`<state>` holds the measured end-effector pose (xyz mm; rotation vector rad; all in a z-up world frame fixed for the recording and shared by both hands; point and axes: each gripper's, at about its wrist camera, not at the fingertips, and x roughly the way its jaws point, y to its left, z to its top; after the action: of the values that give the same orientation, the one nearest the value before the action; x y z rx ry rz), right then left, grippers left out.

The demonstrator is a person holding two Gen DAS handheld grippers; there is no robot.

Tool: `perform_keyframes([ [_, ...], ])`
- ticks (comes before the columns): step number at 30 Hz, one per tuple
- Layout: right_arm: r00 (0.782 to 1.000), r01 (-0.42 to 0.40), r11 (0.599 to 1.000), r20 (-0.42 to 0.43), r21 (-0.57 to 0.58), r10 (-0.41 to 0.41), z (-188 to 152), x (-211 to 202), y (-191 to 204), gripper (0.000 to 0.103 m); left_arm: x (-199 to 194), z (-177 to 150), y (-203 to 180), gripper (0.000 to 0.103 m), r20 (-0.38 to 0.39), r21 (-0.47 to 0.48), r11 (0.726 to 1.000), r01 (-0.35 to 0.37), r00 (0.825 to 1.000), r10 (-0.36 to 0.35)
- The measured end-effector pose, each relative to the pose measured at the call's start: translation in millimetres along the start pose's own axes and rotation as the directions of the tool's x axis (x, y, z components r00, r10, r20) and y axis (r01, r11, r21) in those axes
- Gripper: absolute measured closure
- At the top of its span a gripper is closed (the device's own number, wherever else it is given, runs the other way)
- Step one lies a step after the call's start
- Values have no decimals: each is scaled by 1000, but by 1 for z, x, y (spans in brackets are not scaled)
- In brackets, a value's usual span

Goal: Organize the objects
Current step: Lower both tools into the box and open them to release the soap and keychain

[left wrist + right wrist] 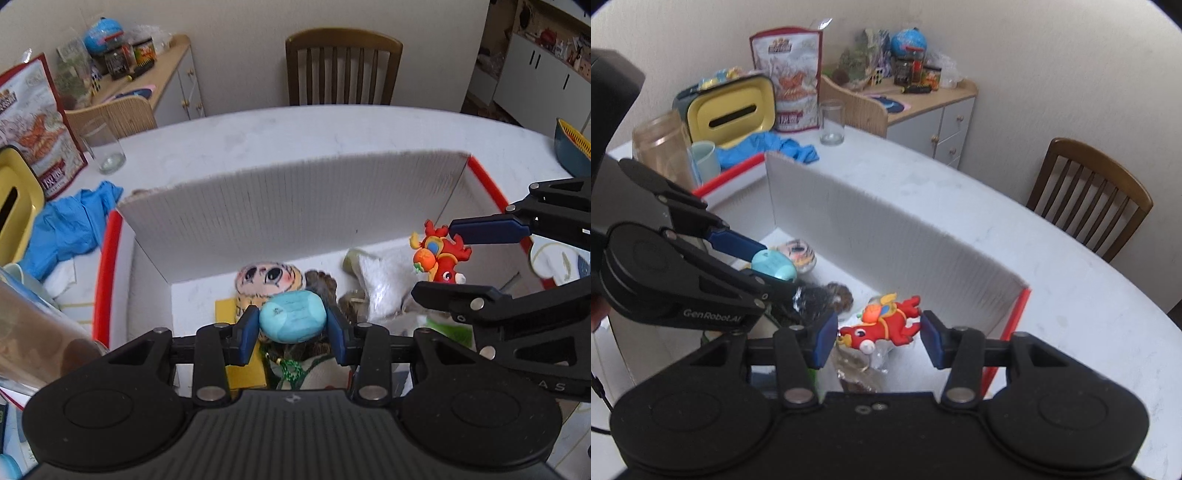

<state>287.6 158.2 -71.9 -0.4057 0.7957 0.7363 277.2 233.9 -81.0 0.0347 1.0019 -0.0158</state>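
Fingers of the left gripper (292,326) pinch a pale blue oval soap (292,320) between their blue pads, holding it over the open white box (295,199) on the table (295,129). The right gripper (880,338) holds a red dragon toy (882,326) sideways between its fingers, the left pad at the toy's head and the right pad at its tail; it too hangs over the box, near the red-edged end wall. Seen from the left wrist, the toy (439,258) sits between the right gripper's (448,258) two fingers.

Inside the box lie a round plush face with big eyes (267,277), a yellow card (236,332), a clear bag of white grains (380,284) and some dark brown things I cannot make out. Outside the box, a blue cloth (70,225), an empty glass (103,147), a yellow-lidded container (731,110) and a snack bag (790,77) stand on the table. A wooden chair (343,70) stands against the wall beyond.
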Motion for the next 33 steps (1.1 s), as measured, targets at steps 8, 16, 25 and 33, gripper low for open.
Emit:
perform_keyframes([
  [8,1000,-9,1000,-26,2,9,-2,8,-1,55,9,-5,2,64,-36,2,1000,9,999,-9],
  [16,1000,0,1000,-18,26,0,-3,5,-4,54,9,-8,0,63,-47,1,1000,-2,999,2],
  [25,1000,-25,993,14,111,24,-8,-13,-14,40,-9,-12,-3,46,-4,-5,1000,-11,1000,11],
  [33,995,-72,989,72,132,63,-11,-42,-10,32,-38,-18,-9,36,66,-17,1000,-10,998,11],
])
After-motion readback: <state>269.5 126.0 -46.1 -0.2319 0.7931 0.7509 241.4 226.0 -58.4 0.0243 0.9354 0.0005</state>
